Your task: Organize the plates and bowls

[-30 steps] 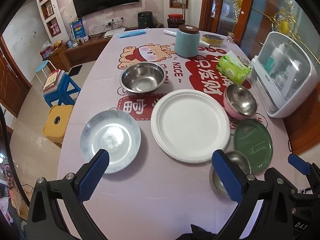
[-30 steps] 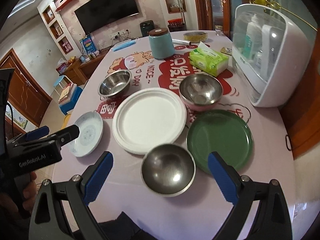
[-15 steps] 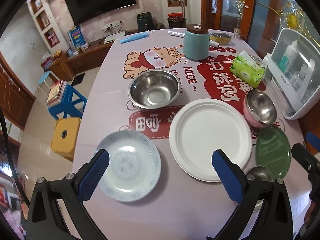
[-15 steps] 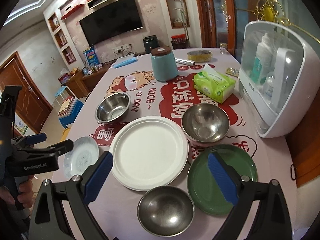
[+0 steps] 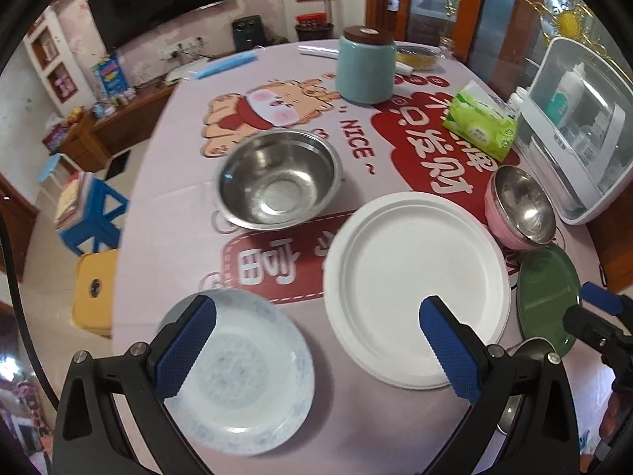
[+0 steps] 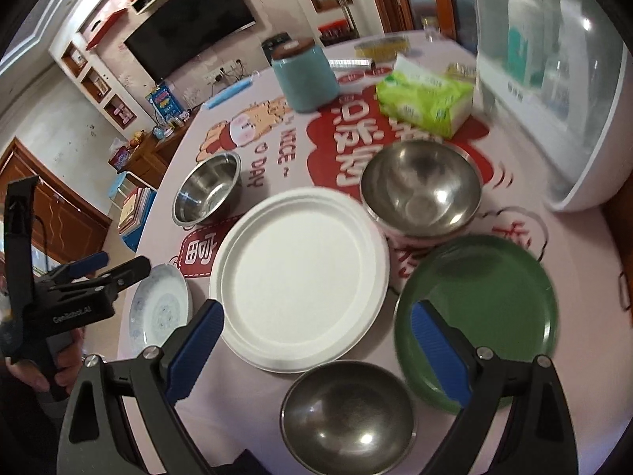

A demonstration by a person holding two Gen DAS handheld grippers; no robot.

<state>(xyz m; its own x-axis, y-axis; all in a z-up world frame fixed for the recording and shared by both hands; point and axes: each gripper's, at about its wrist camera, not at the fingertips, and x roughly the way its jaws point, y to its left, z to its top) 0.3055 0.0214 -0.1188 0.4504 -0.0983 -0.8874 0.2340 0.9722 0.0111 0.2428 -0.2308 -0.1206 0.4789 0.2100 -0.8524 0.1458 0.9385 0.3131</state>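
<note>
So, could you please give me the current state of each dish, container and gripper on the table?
left gripper: open, empty, above the table
right gripper: open, empty
blue-patterned plate: flat, empty
white plate: flat, empty
green plate: flat, empty
wide steel bowl: upright, empty
pink-sided steel bowl: upright, empty
near steel bowl: upright, empty
teal canister: upright, lid on

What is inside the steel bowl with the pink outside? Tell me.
Nothing shows inside the pink-sided steel bowl: only bare shiny metal with reflections down to its flat bottom. In the left wrist view its near inner wall is hidden by its own rim, but the right wrist view looks well in.
</note>
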